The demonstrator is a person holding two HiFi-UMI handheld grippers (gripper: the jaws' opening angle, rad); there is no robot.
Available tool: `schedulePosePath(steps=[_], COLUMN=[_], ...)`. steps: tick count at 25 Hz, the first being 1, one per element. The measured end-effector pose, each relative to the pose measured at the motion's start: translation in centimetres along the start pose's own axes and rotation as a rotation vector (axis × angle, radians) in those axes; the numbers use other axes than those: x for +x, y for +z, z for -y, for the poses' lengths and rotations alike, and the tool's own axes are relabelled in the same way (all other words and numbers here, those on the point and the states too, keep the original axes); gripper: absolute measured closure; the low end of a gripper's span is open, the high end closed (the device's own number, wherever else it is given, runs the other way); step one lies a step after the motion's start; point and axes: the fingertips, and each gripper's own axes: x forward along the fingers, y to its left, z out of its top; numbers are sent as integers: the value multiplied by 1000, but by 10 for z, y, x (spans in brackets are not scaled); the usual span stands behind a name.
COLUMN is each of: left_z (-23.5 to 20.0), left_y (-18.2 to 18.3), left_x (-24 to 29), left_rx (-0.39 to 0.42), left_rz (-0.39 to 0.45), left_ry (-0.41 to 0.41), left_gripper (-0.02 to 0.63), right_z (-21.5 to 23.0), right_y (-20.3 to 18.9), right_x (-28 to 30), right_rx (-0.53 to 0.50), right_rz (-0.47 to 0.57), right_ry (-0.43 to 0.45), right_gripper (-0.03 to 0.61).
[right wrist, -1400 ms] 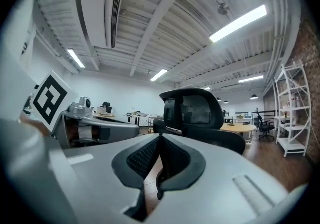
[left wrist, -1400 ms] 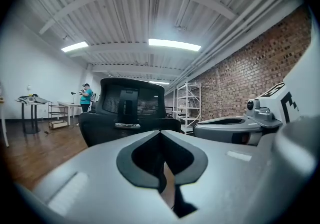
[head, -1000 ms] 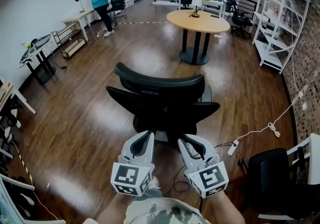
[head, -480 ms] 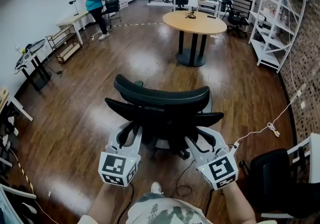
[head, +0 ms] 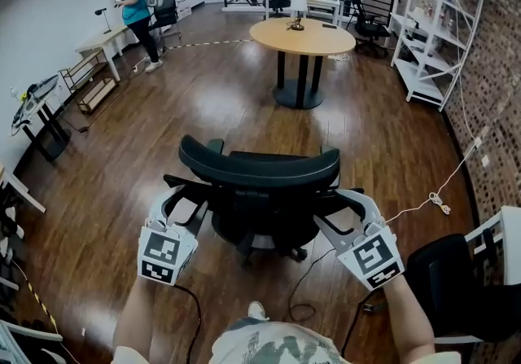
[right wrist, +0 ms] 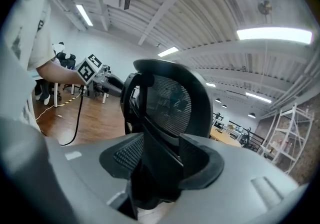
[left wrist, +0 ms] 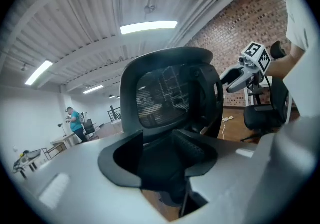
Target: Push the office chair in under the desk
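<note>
Both tongs on the chair, push hardly begun

I have the left gripper (head: pixel 183 206) and the right gripper (head: pixel 348 206) each clenched on a black side part of the office chair (head: pixel 260 183), one at each flank, from behind its backrest. The chair stands on open wood floor (head: pixel 106 183), well apart from the round table (head: pixel 308 35). No desk is near it, so by my judgement nearly the whole push is left.

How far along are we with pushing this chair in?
Done: the grips look set. The left gripper and right gripper are each clamped on the office chair, one at each side. In hand: the chair, held from behind. Left: the whole push. It stands on open floor, well short of the round table.
</note>
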Motion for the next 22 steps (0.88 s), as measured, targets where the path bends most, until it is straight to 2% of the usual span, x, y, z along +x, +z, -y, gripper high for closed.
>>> schedulePosePath(steps=[3, 7, 12, 17, 22], left_z=[-19, -33, -36, -40, -35], left_y=[-12, -24, -24, -43, -66], left_x=[8, 21, 30, 34, 49], left_rx=[59, 154, 196, 321, 395], left_rz=[-41, -95, -114, -214, -276], left_ry=[-11, -41, -114, -190, -242], left_gripper=[416, 363, 292, 288, 284], right_z=[9, 12, 24, 33, 35], right_y=[-12, -25, -50, -59, -62], right_x=[7, 18, 24, 32, 37], right_rx=[-40, -123, -200, -224, -197], right_rz=[-57, -147, -274, -347, -408], right_ry=[5, 30, 44, 46, 27], right_gripper=[340, 302, 279, 279, 278])
